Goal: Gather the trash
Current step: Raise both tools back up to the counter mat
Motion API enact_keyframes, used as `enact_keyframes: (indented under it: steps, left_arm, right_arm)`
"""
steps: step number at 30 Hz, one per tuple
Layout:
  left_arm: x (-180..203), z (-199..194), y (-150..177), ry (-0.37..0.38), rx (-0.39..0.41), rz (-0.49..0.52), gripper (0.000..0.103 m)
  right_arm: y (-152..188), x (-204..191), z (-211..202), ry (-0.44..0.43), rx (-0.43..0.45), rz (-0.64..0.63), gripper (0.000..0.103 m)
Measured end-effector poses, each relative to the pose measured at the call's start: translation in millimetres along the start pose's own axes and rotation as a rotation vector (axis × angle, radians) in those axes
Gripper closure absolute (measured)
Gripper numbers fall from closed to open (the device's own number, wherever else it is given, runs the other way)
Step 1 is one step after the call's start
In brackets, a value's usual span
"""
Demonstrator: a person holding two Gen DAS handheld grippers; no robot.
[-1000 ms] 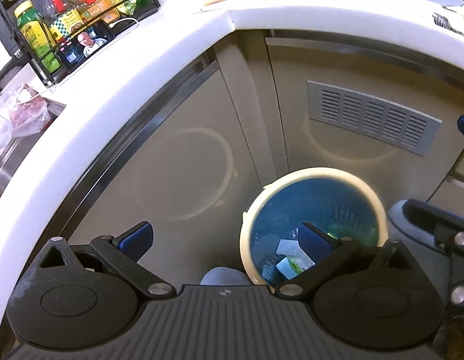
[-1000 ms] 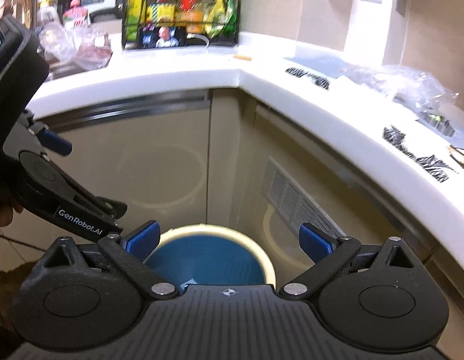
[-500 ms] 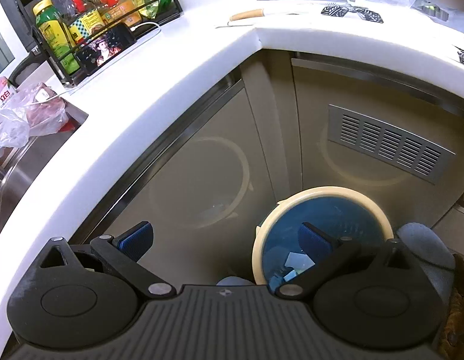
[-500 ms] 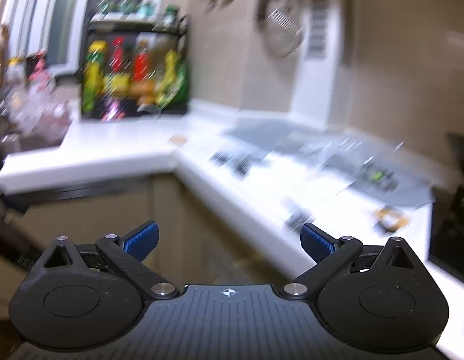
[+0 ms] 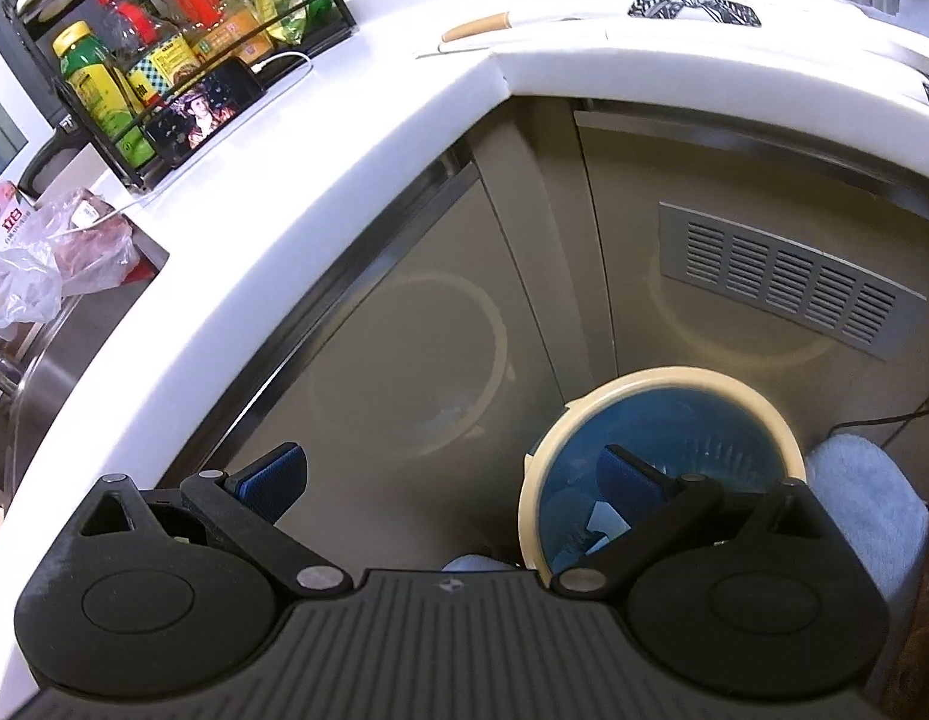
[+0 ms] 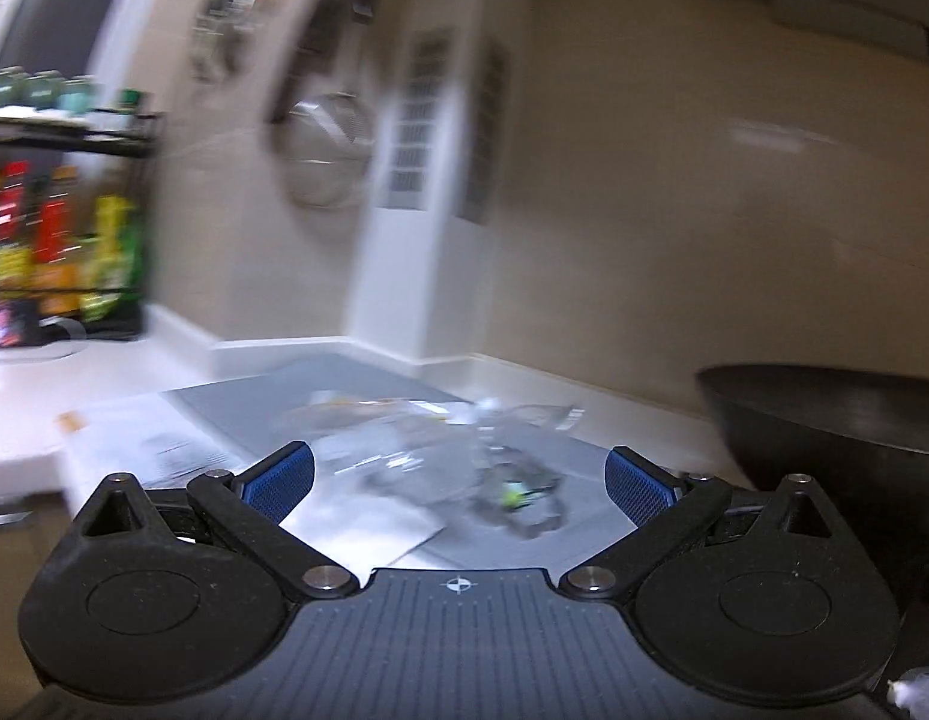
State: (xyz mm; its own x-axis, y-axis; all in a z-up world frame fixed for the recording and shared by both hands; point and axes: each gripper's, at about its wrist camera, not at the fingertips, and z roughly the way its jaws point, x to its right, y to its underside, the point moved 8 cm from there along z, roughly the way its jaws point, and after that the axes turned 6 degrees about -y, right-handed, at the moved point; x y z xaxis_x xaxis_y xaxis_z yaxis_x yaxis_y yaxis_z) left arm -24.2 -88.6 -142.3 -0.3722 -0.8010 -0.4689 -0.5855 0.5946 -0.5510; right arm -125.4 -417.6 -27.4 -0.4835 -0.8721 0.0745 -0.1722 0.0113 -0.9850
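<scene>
**Both grippers empty, bin on floor at counter corner**

L gripper (image 5: 449, 474): blue pads spread wide, nothing btwn them. It hangs above the trash bin (image 5: 662, 381), pointing down at the cabinet fronts. Bin = blue inside, cream rim, sits on floor under the inner corner of the white counter (image 5: 320, 204), close to the cabinet door w/ the grey vent (image 5: 788, 285). Paper scraps (image 5: 605, 519) lie in bin bottom, partly hidden by L gripper's right finger. Light blue cloth (image 5: 866, 504) touches bin's right side. Counter edge curves overhead; open floor gap left of bin along cabinet.

R gripper (image 6: 458, 477): pads spread wide, empty. View heavily blurred. It's above the counter, aimed at a crumpled clear plastic wrapper (image 6: 440, 444) lying on a grey mat (image 6: 344, 384), w/ small green bit inside, details unclear. Black wok (image 6: 824, 420) right of wrapper, near the wall. Bottle rack (image 6: 62, 222) far left of wrapper. Clear space directly over the wrapper, btwn rack and wok.
</scene>
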Motion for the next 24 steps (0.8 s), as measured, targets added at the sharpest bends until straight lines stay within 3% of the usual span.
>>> enact_keyframes:
  steps: [5,8,12,15,20,24]
  left_arm:
    - [-0.8,-2.0,-11.7,-0.013,0.005,-0.005,0.0]
    - [-1.4,-6.8,-20.0,-0.025,0.015,-0.004,0.0]
    - [-1.3,-17.3,-33.7,-0.038,0.047,0.014,0.0]
    - [3.6,-26.6,-52.7,-0.042,0.101,0.046,0.0]
    - [29.6,-45.8,-104.7,0.0,0.23,0.081,0.0]
    - [62.9,-59.6,-149.9,0.053,0.327,0.094,0.0]
  right_arm:
    - [-0.6,16.4,54.9,0.042,-0.104,-0.075,0.0]
    - [0.3,18.2,78.3,0.016,-0.092,-0.111,0.0]
    - [-0.7,25.9,90.8,-0.029,-0.027,-0.054,0.0]
    - [6.0,39.4,85.2,-0.072,0.064,0.018,0.0]
    - [-0.3,61.7,80.2,-0.071,0.101,0.179,0.0]
    - [0.5,66.7,80.7,-0.03,0.105,0.184,0.0]
